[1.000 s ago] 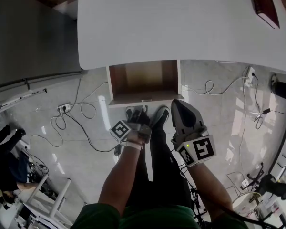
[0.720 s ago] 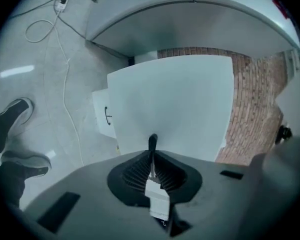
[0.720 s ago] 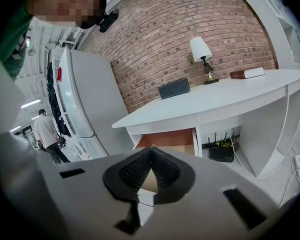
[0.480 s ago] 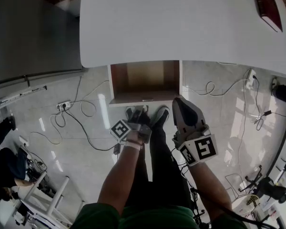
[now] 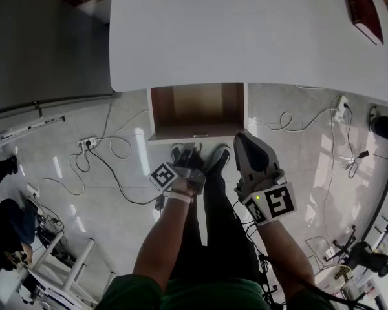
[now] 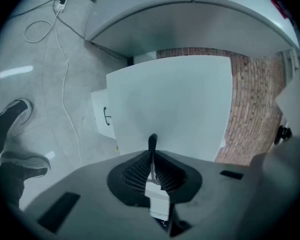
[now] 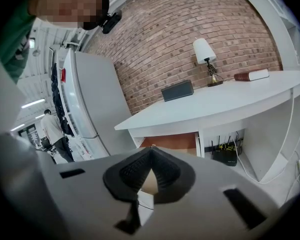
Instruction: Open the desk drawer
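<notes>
The wooden drawer (image 5: 197, 105) stands pulled out from under the white desk (image 5: 246, 31), its white front (image 5: 194, 135) toward me. My left gripper (image 5: 189, 148) hangs just in front of that drawer front, shut and holding nothing. In the left gripper view its closed jaws (image 6: 152, 140) point at the desk top (image 6: 175, 104), with the drawer front and its small dark handle (image 6: 106, 116) to the left. My right gripper (image 5: 239, 137) is beside the drawer's right corner, also shut and empty. The right gripper view shows its tips (image 7: 151, 149) below the open brown drawer (image 7: 172, 140).
A red book (image 5: 361, 5) lies at the desk's far right, with a lamp (image 7: 205, 54) and a dark box (image 7: 177, 90) on the desk. Cables (image 5: 103, 160) and a power strip (image 5: 87, 145) lie on the floor. My shoes (image 5: 216, 157) stand below the drawer. A fridge (image 7: 92, 109) stands left.
Both grippers and the drawer stay where they were. My head view has shifted slightly, and people at the far left edge have moved.
</notes>
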The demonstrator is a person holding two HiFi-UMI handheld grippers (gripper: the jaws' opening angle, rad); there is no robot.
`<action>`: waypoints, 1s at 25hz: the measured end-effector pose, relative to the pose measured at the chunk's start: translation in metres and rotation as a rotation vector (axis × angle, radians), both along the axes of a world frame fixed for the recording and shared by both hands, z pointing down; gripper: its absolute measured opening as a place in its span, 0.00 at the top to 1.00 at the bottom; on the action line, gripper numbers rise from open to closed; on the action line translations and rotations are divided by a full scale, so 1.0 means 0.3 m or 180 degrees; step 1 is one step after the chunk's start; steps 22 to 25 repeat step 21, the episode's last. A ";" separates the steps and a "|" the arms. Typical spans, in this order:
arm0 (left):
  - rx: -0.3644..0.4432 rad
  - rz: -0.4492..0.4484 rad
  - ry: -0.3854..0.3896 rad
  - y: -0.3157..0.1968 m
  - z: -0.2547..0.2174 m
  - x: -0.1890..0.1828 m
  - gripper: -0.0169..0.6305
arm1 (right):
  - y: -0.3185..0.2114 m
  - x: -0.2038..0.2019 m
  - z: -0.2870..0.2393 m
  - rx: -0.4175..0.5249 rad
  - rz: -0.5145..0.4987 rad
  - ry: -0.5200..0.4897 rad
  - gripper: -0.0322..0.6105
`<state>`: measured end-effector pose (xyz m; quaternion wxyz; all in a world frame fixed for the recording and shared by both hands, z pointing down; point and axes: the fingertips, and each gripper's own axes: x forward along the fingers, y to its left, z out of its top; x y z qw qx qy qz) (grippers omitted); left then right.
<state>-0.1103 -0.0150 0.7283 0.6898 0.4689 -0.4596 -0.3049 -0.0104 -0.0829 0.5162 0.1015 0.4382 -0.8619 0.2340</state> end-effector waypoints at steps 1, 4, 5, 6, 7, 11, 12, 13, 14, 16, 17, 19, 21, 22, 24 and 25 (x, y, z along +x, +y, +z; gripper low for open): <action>-0.0003 0.0002 -0.0005 0.000 0.002 -0.001 0.94 | -0.001 0.001 0.002 0.0004 -0.0002 0.0005 0.95; 0.0019 -0.0001 -0.0007 -0.001 -0.003 -0.003 0.94 | 0.002 0.002 0.004 -0.0009 0.0007 0.0007 0.95; 0.0030 -0.0003 -0.0003 -0.001 -0.008 -0.004 0.94 | 0.003 0.002 0.002 -0.0015 0.0012 0.0005 0.95; 0.0038 -0.0001 -0.0003 -0.001 -0.011 -0.004 0.94 | 0.004 0.001 0.000 -0.0018 0.0016 0.0004 0.95; 0.0044 0.0004 -0.0008 0.000 -0.013 -0.005 0.94 | 0.004 0.001 -0.002 -0.0019 0.0016 0.0004 0.95; 0.0120 -0.0009 0.0011 -0.009 -0.011 -0.002 0.94 | 0.006 0.002 0.015 -0.0049 -0.0045 0.0064 0.95; 0.0086 -0.0011 0.0027 -0.007 -0.010 0.000 0.94 | 0.005 0.001 0.017 -0.0051 -0.0046 0.0066 0.95; 0.0039 -0.0009 0.0035 -0.003 -0.008 0.001 0.94 | 0.004 -0.001 0.017 -0.0048 -0.0038 0.0058 0.95; 0.0000 -0.0003 0.0030 0.002 -0.005 0.000 0.94 | 0.003 -0.004 0.015 -0.0045 -0.0032 0.0051 0.95; -0.0041 0.0007 0.0009 0.009 -0.002 -0.004 0.94 | 0.006 -0.009 0.015 -0.0046 -0.0052 0.0062 0.95; -0.0041 0.0010 -0.0007 0.011 -0.002 -0.006 0.94 | 0.008 -0.011 0.015 -0.0047 -0.0066 0.0070 0.95; -0.0003 0.0006 -0.0023 0.010 -0.004 -0.007 0.94 | 0.010 -0.012 0.015 -0.0047 -0.0080 0.0076 0.95; 0.0067 -0.0006 -0.0014 0.004 -0.009 -0.005 0.94 | 0.011 -0.010 0.014 -0.0047 -0.0075 0.0074 0.95; 0.0067 -0.0006 -0.0014 0.004 -0.009 -0.005 0.94 | 0.011 -0.010 0.014 -0.0047 -0.0075 0.0074 0.95; 0.0067 -0.0006 -0.0014 0.004 -0.009 -0.005 0.94 | 0.011 -0.010 0.014 -0.0047 -0.0075 0.0074 0.95; 0.0067 -0.0006 -0.0014 0.004 -0.009 -0.005 0.94 | 0.011 -0.010 0.014 -0.0047 -0.0075 0.0074 0.95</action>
